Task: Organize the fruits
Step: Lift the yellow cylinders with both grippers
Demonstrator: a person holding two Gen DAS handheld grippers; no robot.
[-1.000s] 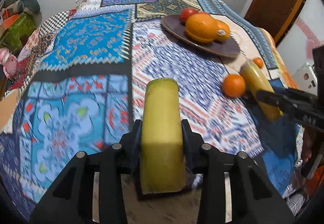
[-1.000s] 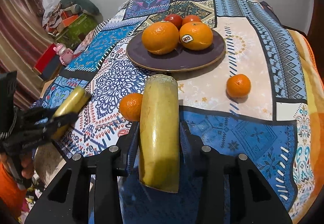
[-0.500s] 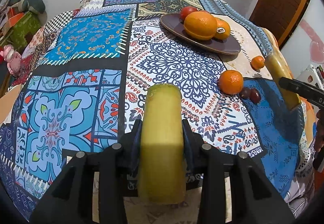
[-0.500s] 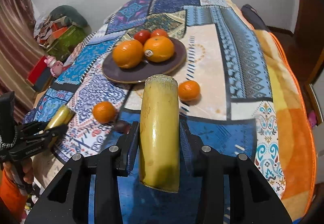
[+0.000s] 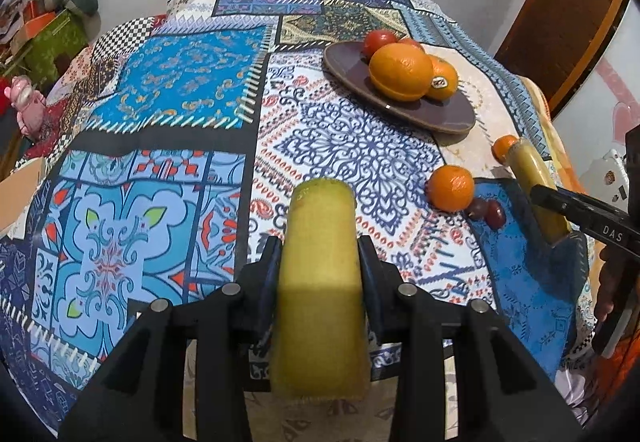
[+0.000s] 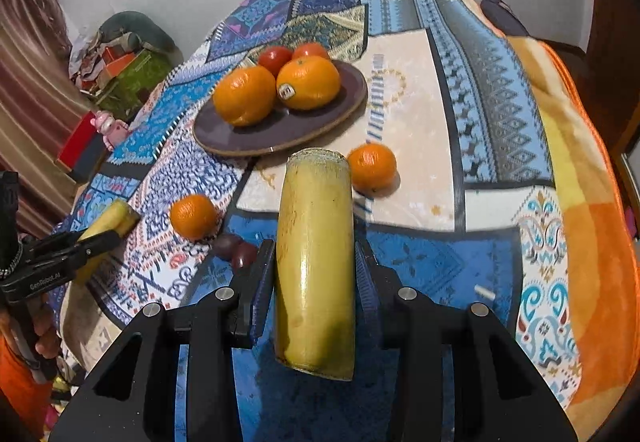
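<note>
Left gripper (image 5: pixel 320 262): jaws closed on a yellow-green banana piece (image 5: pixel 320 282), pads pressing both its flanks; the piece lies lengthwise between the fingers and its cut end points toward the table. Right gripper (image 6: pixel 316 262): jaws likewise closed on a second banana piece (image 6: pixel 316 262), yellower, with a dark patch near its lower end. Both pieces are held above the patchwork tablecloth (image 5: pixel 160 102), clear of its surface.

Dark plate (image 6: pixel 248 138): sits toward the far side of the cloth and carries two large oranges (image 6: pixel 244 94), one of them bearing a small sticker, with two red fruits (image 6: pixel 275 58) behind them, touching the oranges.

Loose fruit on the cloth: one small tangerine (image 6: pixel 372 166) just beside the plate rim on its near right; another small tangerine (image 6: pixel 193 216) further toward the near edge, left of the right-hand banana piece. Two small dark reddish fruits (image 6: pixel 236 250) lie touching each other just beside that second tangerine; their kind is hard to make out, possibly grapes or plums.

In the left wrist view the right gripper appears at the right edge with its banana piece over the blue patch near the loose fruit. In the right wrist view the left gripper appears at the left edge, a person's hand (image 6: pixel 44 334) beneath it
</note>
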